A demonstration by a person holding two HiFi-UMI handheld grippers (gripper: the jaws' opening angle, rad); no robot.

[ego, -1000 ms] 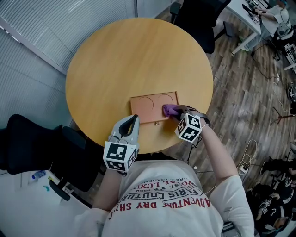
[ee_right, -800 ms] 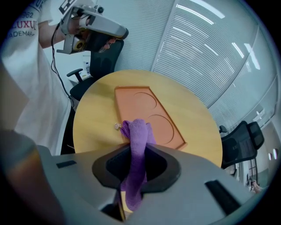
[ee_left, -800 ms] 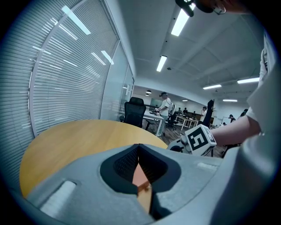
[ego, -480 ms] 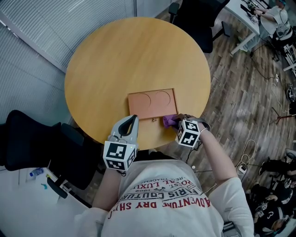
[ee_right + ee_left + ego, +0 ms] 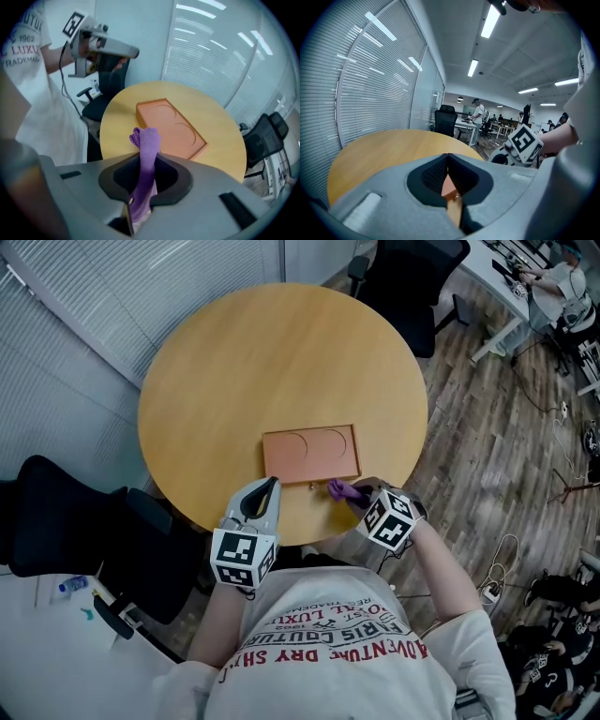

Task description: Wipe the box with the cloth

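Note:
A flat orange-brown box (image 5: 311, 454) lies on the round wooden table (image 5: 244, 362), closed, with two curved lines on its lid; it also shows in the right gripper view (image 5: 171, 128). My right gripper (image 5: 352, 493) is shut on a purple cloth (image 5: 339, 489), held just off the box's near right corner, above the table. The cloth (image 5: 145, 164) sticks out from between the jaws. My left gripper (image 5: 264, 489) hovers at the table's near edge, left of the box's front, jaws closed with nothing in them. A sliver of the box (image 5: 449, 187) shows past them.
Black office chairs stand beyond the table (image 5: 412, 277) and at its left (image 5: 66, 521). Window blinds (image 5: 84, 306) run along the left side. Desks and cables (image 5: 562, 324) fill the wooden floor at the right.
My right gripper has drawn the purple cloth off the box's right end toward me, stopping beside its near right corner. The left gripper has stayed put.

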